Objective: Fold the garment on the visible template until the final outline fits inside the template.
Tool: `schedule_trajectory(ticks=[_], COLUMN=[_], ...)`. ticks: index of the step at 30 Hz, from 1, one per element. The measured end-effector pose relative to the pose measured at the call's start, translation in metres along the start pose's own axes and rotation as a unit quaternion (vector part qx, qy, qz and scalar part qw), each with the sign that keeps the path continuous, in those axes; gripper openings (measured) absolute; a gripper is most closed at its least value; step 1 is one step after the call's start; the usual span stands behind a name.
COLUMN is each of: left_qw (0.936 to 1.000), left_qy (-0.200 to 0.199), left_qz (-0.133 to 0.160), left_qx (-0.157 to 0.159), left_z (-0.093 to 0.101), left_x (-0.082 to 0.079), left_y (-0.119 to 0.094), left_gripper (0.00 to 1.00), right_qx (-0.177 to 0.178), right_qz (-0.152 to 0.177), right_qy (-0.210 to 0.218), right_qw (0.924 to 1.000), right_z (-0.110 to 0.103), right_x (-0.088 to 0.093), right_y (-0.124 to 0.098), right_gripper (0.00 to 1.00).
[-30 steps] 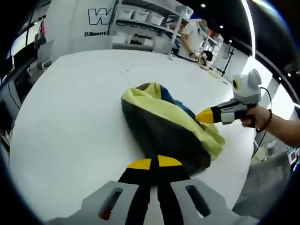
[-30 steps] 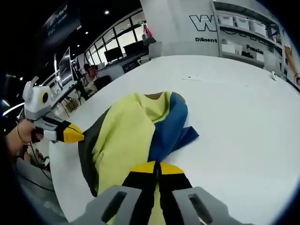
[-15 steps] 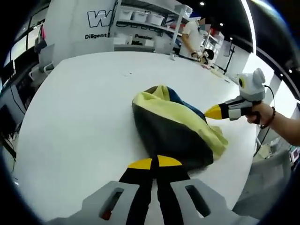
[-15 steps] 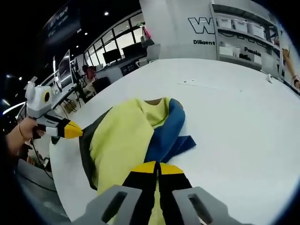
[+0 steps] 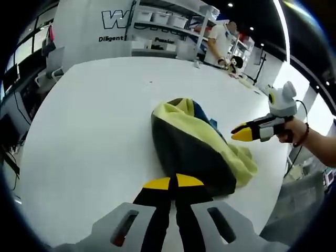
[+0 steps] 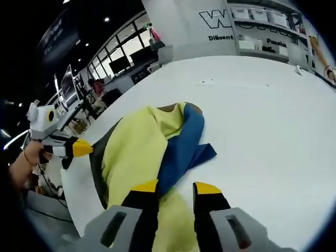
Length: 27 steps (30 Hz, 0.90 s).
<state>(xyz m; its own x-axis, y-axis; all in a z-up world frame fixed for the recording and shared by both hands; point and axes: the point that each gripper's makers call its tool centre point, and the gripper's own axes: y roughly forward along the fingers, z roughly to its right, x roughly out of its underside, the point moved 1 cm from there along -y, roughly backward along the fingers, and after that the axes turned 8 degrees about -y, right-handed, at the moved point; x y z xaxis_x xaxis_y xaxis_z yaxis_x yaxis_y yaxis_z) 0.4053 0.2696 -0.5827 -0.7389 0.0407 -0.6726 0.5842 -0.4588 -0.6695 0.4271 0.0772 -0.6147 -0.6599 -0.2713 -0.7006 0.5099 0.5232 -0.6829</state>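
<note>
**What cannot be made out**

The garment [image 5: 197,147] lies bunched on the worktop [image 5: 89,131], so its type and outline cannot be told. In the left gripper view its near edge is hidden behind the left hand-held gripper [image 5: 169,183]; whether those jaws pinch cloth cannot be told. In the right gripper view the near cloth is hidden behind the right hand-held gripper [image 6: 176,188]. No template outline can be made out. The wall lettering [image 6: 237,38] is too small to read.
</note>
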Motion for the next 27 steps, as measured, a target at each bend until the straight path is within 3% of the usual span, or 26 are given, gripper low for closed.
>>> schedule_trajectory(ticks=[5, 13, 16, 27], left_qw=[1.0000, 1.0000, 1.0000, 0.9999], left_qy=[-0.004, -0.006, -0.005, 0.002], left_qz=[-0.001, -0.004, -0.004, 0.002], left_qx=[0.002, 0.003, 0.002, -0.012], left_z=[-0.001, 0.000, 0.000, -0.005], left_x=[0.000, 0.001, 0.001, -0.002], left_y=[0.000, 0.001, 0.001, -0.004], left_gripper=[0.00, 0.00, 0.00, 0.00], right_qx=[-0.005, -0.001, 0.005, -0.007], right_qz=[-0.003, -0.003, -0.004, 0.003], right_qy=[0.006, 0.011, 0.003, -0.009], right_qw=[1.0000, 0.9999, 1.0000, 0.9999], right_z=[-0.003, -0.002, 0.000, -0.001], right_x=[0.001, 0.002, 0.002, -0.005], right_y=[0.009, 0.016, 0.015, 0.001], right_gripper=[0.18, 0.07, 0.00, 0.00])
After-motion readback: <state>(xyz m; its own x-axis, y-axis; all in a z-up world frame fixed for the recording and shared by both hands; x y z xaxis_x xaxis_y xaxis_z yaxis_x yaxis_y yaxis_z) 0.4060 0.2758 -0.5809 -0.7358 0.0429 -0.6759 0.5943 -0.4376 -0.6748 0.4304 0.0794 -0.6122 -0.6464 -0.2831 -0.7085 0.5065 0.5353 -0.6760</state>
